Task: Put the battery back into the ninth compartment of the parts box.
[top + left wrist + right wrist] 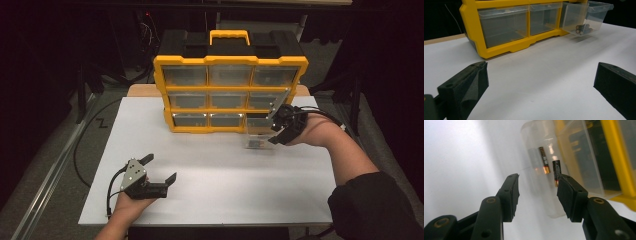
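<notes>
White tabletop (210, 165) is filling most of the high view, with dark room all around it. At the upper centre a yellow-and-black plastic organiser cabinet (230, 85) with clear drawers is standing. Its lower right clear plastic drawer (259, 136) is sticking out over the table, holding a few small cylindrical batteries (550, 168).

I am holding my right gripper (278, 131) at the right centre of the high view, just beside that drawer; its jaws are standing partly apart, and in the right gripper view nothing is between them. My left gripper (161, 169) is resting at the lower left, jaws spread wide and empty.

I am judging the drawer light, stiff and slick, so I would pinch its front lip. The batteries are probably smooth and prone to rolling; I would grip one across its middle.
</notes>
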Available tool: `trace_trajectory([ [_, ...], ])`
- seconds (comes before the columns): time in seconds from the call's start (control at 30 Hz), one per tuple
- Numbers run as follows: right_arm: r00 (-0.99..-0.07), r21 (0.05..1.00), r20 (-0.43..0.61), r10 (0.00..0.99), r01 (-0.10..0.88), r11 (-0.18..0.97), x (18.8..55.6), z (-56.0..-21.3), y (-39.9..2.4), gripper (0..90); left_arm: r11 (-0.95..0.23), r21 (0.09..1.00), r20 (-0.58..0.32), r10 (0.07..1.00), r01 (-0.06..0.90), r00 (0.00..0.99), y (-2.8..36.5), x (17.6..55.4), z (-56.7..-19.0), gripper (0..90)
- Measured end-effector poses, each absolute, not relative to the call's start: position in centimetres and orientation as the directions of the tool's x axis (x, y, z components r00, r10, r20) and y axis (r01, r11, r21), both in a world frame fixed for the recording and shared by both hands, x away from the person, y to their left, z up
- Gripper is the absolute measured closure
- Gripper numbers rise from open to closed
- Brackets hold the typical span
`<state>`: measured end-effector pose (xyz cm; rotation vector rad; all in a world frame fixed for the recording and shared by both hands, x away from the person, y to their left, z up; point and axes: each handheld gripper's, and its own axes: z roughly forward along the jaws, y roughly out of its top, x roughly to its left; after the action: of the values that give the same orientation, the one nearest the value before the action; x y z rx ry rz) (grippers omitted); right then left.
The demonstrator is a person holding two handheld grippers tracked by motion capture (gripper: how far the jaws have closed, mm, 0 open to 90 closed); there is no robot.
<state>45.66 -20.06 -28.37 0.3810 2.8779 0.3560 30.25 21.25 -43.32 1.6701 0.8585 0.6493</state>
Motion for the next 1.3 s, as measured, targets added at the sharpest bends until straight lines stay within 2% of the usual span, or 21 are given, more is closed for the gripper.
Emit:
trace_trajectory([
  [0.43,-0.947,0.267,-0.169,0.273,0.223,0.938,43.9,-29.3,-20.2,53.6,-0.148,0.966,-0.006,0.809,0.214,0.588,21.3,30.3,-43.3,0.2],
  [0.77,-0.953,0.252,-0.131,0.272,0.233,0.939,42.6,-31.9,-19.9,50.5,-0.147,0.966,-0.006,0.81,0.213,0.587,21.3,30.3,-43.3,0.2],
  [1.3,-0.953,0.254,-0.078,0.292,0.264,0.931,41.0,-36.9,-18.9,33.9,-0.15,0.965,-0.005,0.807,0.214,0.59,21.2,30.3,-43.4,0.2],
])
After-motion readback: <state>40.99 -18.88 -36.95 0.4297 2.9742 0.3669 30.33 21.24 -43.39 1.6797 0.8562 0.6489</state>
